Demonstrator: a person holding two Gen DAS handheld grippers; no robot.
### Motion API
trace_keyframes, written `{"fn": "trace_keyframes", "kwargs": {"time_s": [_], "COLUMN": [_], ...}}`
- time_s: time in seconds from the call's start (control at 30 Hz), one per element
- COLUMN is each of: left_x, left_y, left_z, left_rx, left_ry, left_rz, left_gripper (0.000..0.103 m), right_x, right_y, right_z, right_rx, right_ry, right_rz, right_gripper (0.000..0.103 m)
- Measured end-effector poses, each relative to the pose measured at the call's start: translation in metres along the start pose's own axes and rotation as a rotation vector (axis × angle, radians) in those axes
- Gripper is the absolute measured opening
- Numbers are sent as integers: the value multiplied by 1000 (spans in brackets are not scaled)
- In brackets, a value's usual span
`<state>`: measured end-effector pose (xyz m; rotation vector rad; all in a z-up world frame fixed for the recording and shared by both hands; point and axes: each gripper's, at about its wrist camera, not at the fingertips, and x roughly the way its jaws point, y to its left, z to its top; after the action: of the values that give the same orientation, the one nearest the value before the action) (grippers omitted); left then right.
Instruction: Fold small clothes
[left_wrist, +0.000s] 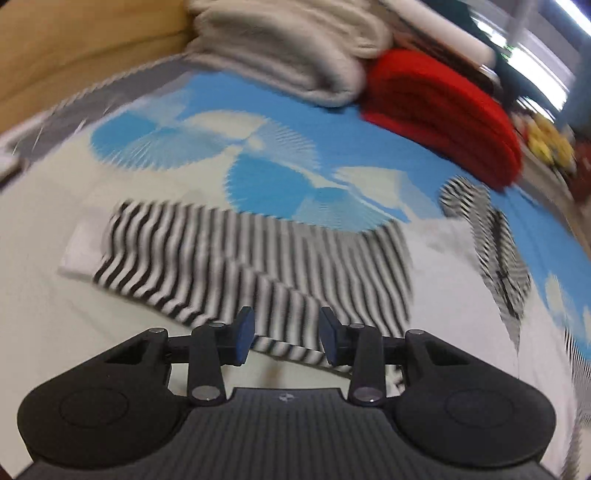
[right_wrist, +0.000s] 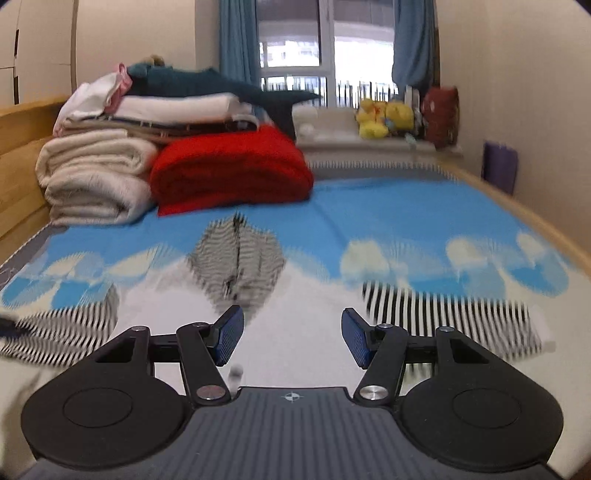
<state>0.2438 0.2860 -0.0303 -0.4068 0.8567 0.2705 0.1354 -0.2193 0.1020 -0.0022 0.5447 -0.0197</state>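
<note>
My left gripper (left_wrist: 287, 334) was half open, empty, above the near edge of the striped cloth (left_wrist: 236, 258), lying long across me, while my right gripper (right_wrist: 292, 338), wide and empty, stayed farther from it.

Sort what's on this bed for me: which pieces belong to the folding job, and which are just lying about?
For the job:
- black-and-white striped sock lying flat
- second striped sock
- small bunched striped garment
- left claw, open over the flat sock
- right claw, open and empty

Lying about:
- folded red blanket
- rolled cream blankets
- yellow plush toys
</note>
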Motion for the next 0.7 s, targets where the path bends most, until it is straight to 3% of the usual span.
{"fn": "trace_keyframes", "kwargs": {"time_s": [0.1, 0.13, 0.2, 0.27, 0.3, 0.4, 0.57, 0.6, 0.63, 0.7], "left_x": [11, 15, 24, 33, 37, 48, 59, 59, 60, 53], "left_y": [34, 45, 69, 92, 103, 128, 145, 143, 138, 126], "left_z": [7, 9, 13, 16, 17, 20, 20, 22, 25, 30], "left_rx": [-152, -199, -297, -391, -442, -562, -658, -645, -617, -561], "left_ry": [39, 51, 74, 96, 104, 112, 102, 91, 87, 49], "left_rz": [11, 17, 31, 41, 41, 38, 107, 124, 146, 201], "left_gripper": [42, 42, 45, 48, 48, 48, 44, 34, 13, 5], "right_x": [33, 42, 58, 75, 84, 93, 102, 103, 103, 103], "right_y": [-1, -1, -2, -3, -2, -3, 7, 6, 4, 1], "right_z": [20, 22, 16, 3, 2, 6, 12, 12, 12, 11], "right_rx": [-28, -29, -25, -1, 20, 105, 19, 25, 29, 21], "right_ry": [-32, -42, -57, -11, 49, 81, 80, 85, 87, 92], "right_rz": [-27, -17, 12, 14, -7, 66, 87, 92, 95, 89], "right_gripper": [59, 54, 41, 20, 19, 19, 19, 19, 19, 18]}}
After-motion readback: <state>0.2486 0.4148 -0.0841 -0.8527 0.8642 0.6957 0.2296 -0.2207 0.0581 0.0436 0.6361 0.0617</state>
